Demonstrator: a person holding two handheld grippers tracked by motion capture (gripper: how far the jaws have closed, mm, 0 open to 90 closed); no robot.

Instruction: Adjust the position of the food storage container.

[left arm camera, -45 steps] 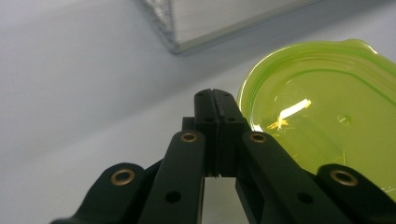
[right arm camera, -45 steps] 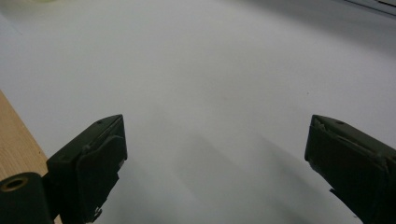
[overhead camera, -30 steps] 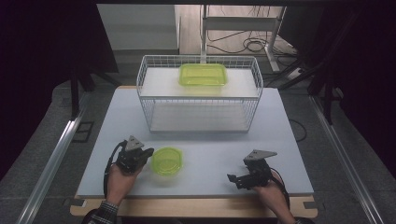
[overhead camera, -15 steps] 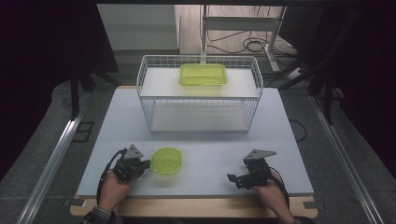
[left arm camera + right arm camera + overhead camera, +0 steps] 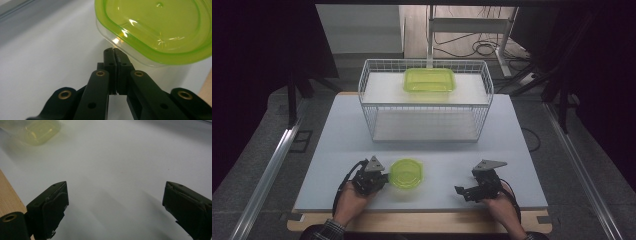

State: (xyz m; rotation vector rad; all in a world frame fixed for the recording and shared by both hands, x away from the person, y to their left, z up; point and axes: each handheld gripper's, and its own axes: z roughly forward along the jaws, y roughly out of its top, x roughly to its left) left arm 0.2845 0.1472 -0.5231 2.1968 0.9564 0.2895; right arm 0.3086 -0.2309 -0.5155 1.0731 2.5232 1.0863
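Observation:
A small round-cornered clear container with a lime-green lid [image 5: 406, 173] [image 5: 160, 27] sits on the white table near the front edge. My left gripper [image 5: 385, 177] [image 5: 113, 51] lies low on the table just left of it. Its jaws are shut with nothing between them, and their tips sit right at the container's clear wall, under the lid's rim. My right gripper [image 5: 464, 186] [image 5: 115, 185] rests at the front right, open and empty, jaws spread wide over bare table. The container [image 5: 40, 131] shows blurred far off in the right gripper view.
A white wire basket [image 5: 424, 100] stands at the back middle of the table [image 5: 342, 130]. A larger green rectangular container [image 5: 429, 80] lies on the basket's upper shelf. A wooden strip [image 5: 422, 220] runs along the near edge.
My left gripper slid toward the near edge, then right up to the small container. The container now lies a little further right. The right hand has not moved.

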